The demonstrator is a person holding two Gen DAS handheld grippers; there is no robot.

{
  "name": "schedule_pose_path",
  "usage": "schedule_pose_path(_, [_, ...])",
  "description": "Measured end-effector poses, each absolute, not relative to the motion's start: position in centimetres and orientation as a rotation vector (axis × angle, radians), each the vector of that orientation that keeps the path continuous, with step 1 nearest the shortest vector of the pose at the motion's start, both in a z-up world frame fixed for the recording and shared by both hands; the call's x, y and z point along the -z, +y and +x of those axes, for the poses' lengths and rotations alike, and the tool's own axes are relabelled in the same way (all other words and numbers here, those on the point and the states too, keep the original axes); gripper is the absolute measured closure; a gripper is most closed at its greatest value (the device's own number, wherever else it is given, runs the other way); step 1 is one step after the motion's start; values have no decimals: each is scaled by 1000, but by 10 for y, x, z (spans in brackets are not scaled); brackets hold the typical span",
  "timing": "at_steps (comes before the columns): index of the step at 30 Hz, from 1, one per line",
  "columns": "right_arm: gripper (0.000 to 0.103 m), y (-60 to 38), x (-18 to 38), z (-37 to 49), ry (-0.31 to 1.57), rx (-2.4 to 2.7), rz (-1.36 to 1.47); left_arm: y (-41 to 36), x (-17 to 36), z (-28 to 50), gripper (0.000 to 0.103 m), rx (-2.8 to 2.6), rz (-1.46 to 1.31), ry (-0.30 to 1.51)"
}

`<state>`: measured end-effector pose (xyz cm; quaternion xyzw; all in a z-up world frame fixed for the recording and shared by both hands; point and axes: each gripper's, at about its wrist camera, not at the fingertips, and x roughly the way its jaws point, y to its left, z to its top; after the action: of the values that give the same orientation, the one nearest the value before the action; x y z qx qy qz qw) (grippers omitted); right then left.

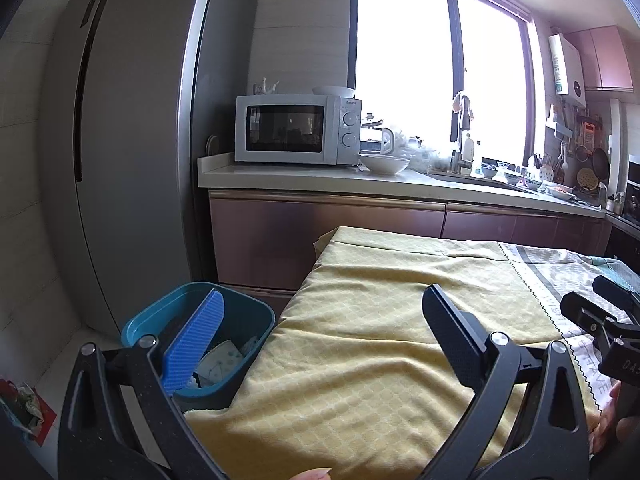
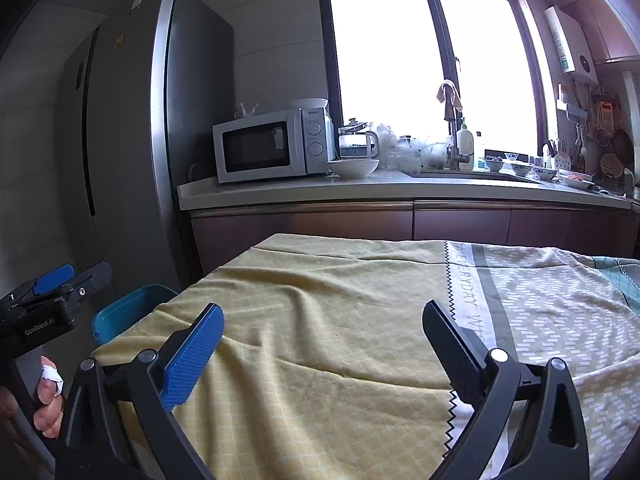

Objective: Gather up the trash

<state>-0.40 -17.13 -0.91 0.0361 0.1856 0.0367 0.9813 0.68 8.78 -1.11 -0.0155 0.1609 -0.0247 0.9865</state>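
Kitchen counters (image 2: 400, 190) run across the background beyond both tools, with a white microwave (image 1: 296, 130) beside a tall grey fridge (image 1: 120, 140) and a window so overexposed that nothing outside can be made out; the clutter by the sink is too small to identify. Ahead of both grippers lies a table under a yellow cloth (image 2: 320, 320) whose right part is grey-patterned and cut off by the frame edge. The left gripper (image 1: 324, 340) hangs spread wide and holding nothing, its blue pad over the teal trash bin (image 1: 248, 320) that stands on the floor just left of the table edge — the bin is partly hidden behind that finger, and inside it pale crumpled pieces of trash (image 1: 220, 364) show, though what they are cannot be told. In the right wrist view only a corner of the bin peeks out from behind the cloth. The right gripper (image 2: 324, 356) is likewise released, fingers well apart above the cloth, touching nothing — its own body appears only partly at the right edge of the left view.
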Motion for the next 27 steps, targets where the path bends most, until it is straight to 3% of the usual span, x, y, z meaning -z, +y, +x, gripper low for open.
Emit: schedule_pose_path(27, [7, -187, 6, -15, 358, -47, 89, 79, 11, -7, 5, 46, 11, 272])
